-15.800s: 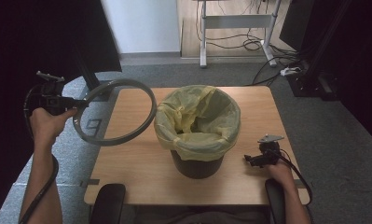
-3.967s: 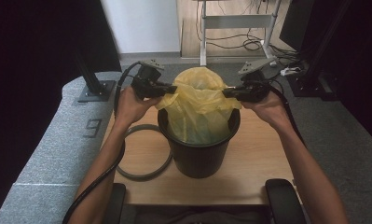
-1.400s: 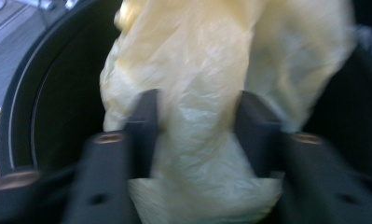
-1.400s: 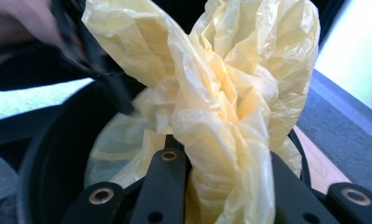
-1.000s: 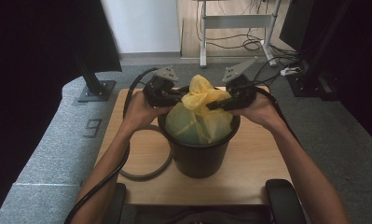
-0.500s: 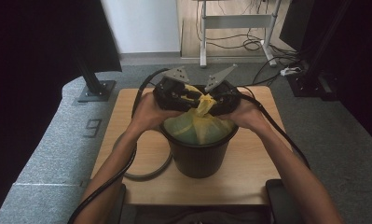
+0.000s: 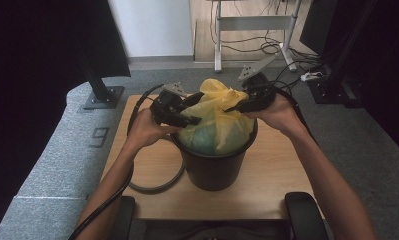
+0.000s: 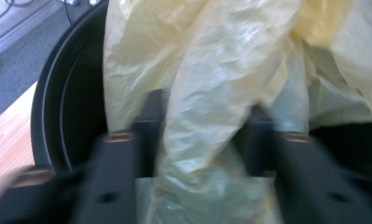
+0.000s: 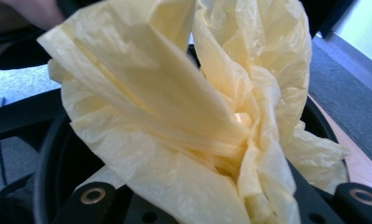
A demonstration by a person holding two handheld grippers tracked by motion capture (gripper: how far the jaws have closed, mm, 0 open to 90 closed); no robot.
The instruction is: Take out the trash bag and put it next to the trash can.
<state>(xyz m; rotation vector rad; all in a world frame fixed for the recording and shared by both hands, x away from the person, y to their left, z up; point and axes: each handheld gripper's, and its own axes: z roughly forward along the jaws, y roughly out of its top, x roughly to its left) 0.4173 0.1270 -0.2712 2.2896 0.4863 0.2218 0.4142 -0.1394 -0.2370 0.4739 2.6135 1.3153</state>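
We see a black waste bin standing on the wooden table, lined with a yellow bin bag whose top is bunched together above the rim. The left gripper comes in from the bin's left side and the right gripper from the upper right, each pinching a fold of the bag. In the left gripper view a twisted strand of the bag runs up between the two black jaws, which press on it from either side; we read that gripper as clamped on the bag. In the right gripper view the gathered plastic sits between the jaws and hides their tips, so it looks clamped on the bag as well.

Half a second ago we had both grippers close together over the middle of the bin, the bag squeezed into a small knot between them. Now they stand farther apart, the left lower and nearer the bin's near-left rim, the right pulled out toward the far right, and the bag top is spread wider between them. The grey ring lies flat on the table left of the bin, as before.
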